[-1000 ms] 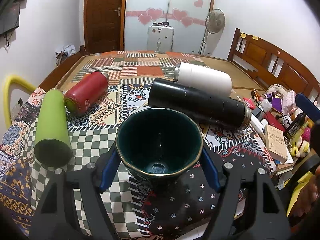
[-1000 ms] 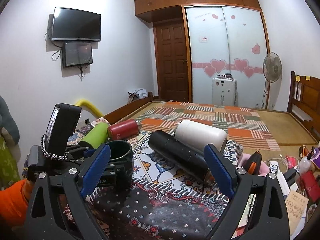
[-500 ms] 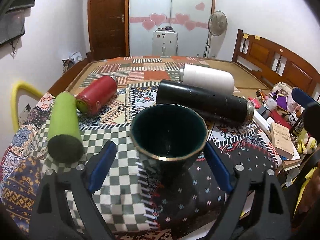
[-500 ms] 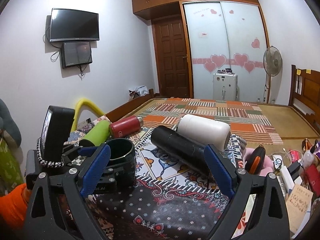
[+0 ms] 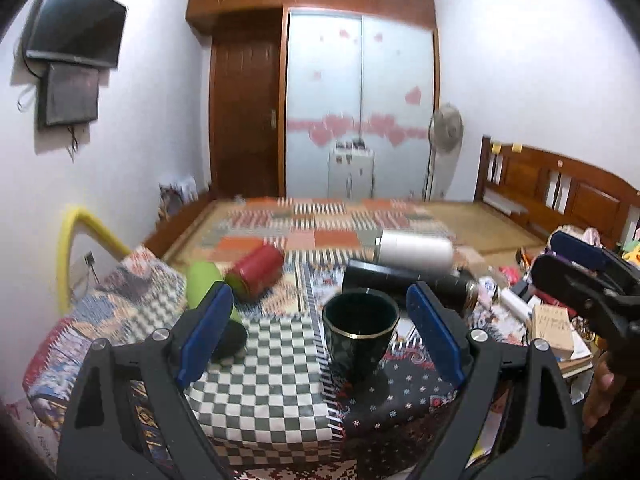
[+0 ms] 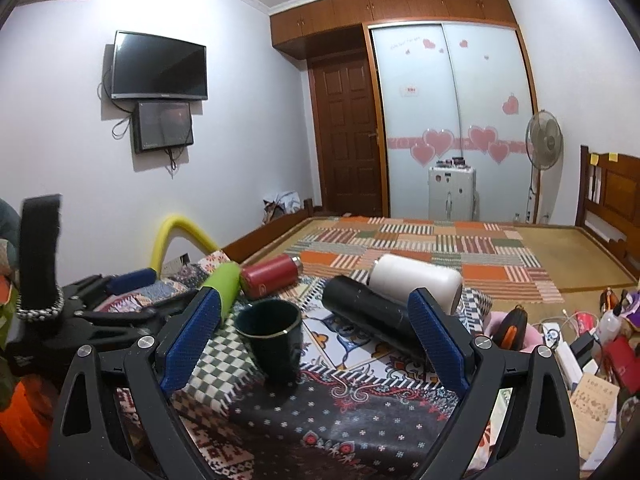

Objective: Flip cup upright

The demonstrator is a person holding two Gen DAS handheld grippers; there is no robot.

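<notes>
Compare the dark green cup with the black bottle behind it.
The dark green cup stands upright, mouth open; the black bottle lies on its side. The cup is short and tapers to its base; the bottle is a long, straight cylinder. The cup has a gold rim; the bottle looks plain black. Both rest on the patterned cloth.

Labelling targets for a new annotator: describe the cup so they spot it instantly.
On the patterned quilt at the near end of the bed, look in front of the black flask that lies on its side. The cup stands upright there, mouth up. It is the only open, standing vessel: dark green with a thin gold rim, while every flask lies flat.
</notes>
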